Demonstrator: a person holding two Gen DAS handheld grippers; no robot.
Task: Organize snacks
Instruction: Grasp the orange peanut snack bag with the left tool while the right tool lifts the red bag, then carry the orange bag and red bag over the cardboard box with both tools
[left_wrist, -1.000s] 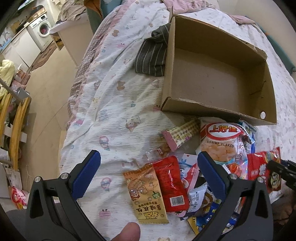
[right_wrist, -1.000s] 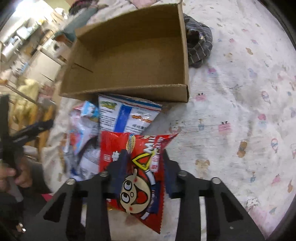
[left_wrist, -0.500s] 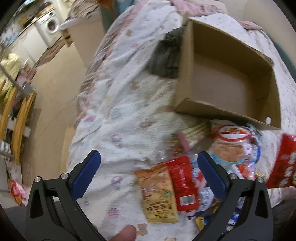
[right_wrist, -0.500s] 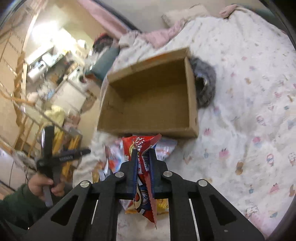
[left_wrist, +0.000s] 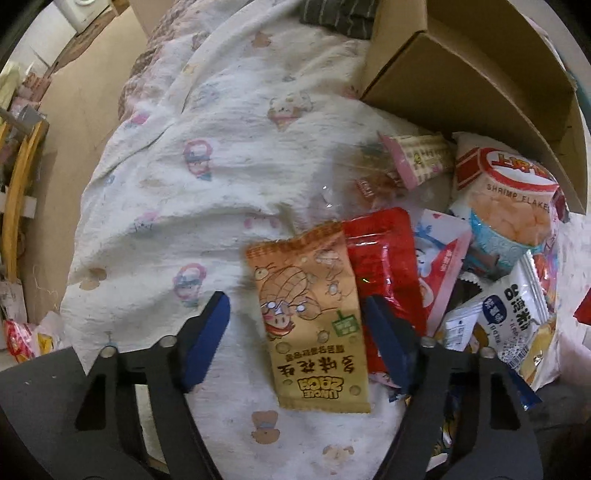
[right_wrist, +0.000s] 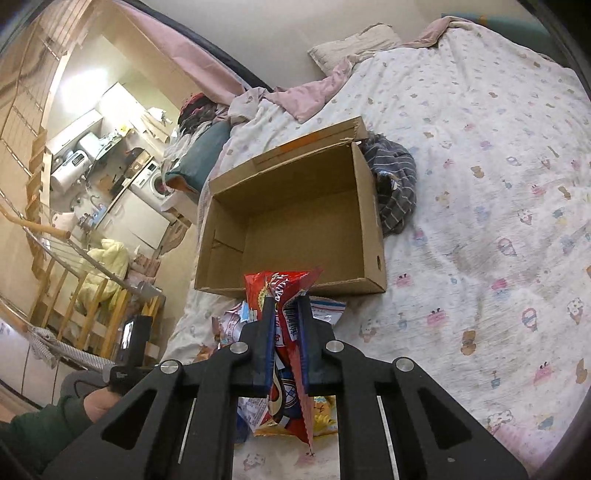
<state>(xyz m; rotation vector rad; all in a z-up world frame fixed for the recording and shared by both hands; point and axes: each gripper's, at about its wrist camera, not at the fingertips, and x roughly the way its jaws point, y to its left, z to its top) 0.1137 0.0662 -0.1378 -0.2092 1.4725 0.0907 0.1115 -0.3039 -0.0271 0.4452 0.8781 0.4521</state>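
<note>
My left gripper (left_wrist: 295, 321) is open and low over the bed, its blue pads either side of an orange peanut snack packet (left_wrist: 314, 314). A red packet (left_wrist: 388, 266) lies beside it, with a shrimp flakes bag (left_wrist: 513, 210) and several other snacks to the right. My right gripper (right_wrist: 286, 321) is shut on a red snack bag (right_wrist: 280, 291) and holds it in the air in front of an open, empty cardboard box (right_wrist: 295, 229). The box also shows in the left wrist view (left_wrist: 461, 81).
The bed has a white cartoon-print sheet (right_wrist: 480, 221). A striped grey cloth (right_wrist: 395, 192) lies against the box's right side. The bed's left edge drops to the floor (left_wrist: 74, 92). The hand holding the left gripper (right_wrist: 129, 354) is at lower left.
My left gripper dropped down and closed in around the orange packet. My right gripper lifted the red bag off the pile and raised it toward the box.
</note>
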